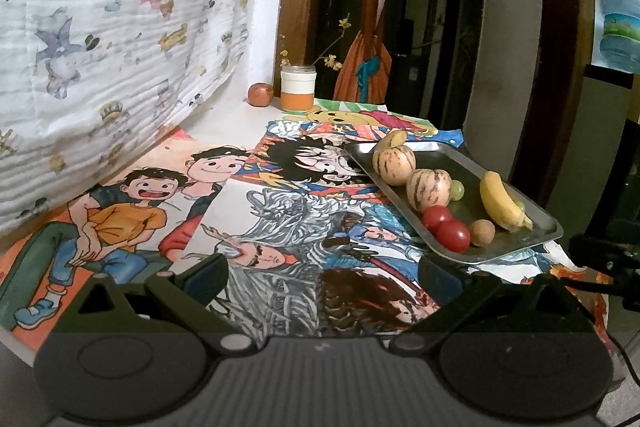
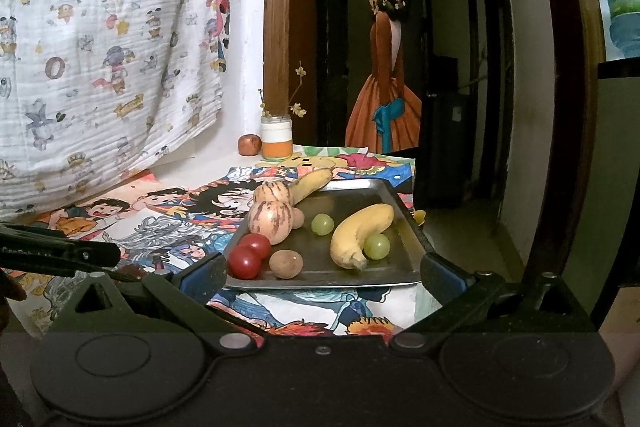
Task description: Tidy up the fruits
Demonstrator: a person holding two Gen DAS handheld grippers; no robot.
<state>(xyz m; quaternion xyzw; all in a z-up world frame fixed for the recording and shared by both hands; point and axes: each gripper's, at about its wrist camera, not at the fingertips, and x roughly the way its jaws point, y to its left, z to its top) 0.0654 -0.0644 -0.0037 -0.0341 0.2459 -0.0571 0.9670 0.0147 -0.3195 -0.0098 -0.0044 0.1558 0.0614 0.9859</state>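
So the biggest thing here is the white surface (image 1: pixel 224 115), mostly covered by colourful cartoon drawings on paper (image 1: pixel 280 211), with a white cartoon-print cloth (image 1: pixel 100 27) hanging along the left side.

On the drawings, toward the right edge, sits a rectangular metal tray (image 2: pixel 396 227), and pretty much all the fruit is in it. There's a yellow banana (image 2: pixel 358 233) lying in the middle of the tray, and a second yellow banana (image 2: pixel 310 183) at the far rim, poking out over the edge. Two cream melons with purple stripes (image 2: pixel 270 221) sit one behind the other on the tray's left side. In the near left corner, two red cherry tomatoes (image 2: pixel 250 255) touch each other, with a small brown round fruit (image 2: pixel 286 264) just beside them. Another little brown one peeks out behind the nearer melon. Two green grapes (image 2: pixel 376 246): one tucked against the inner curve of the middle banana, one out on bare tray near the melons.

Way back by the wall, a small jar with a white and orange label (image 1: pixel 297 89) holds twigs, and a reddish-brown round fruit (image 1: pixel 260 93) sits just beside it, well apart from the tray.

Both grippers are empty. The left gripper (image 1: pixel 324 273) has its fingers spread wide over the drawings, and the right gripper (image 2: pixel 322 273) is spread too, fingers flanking the tray's near edge.
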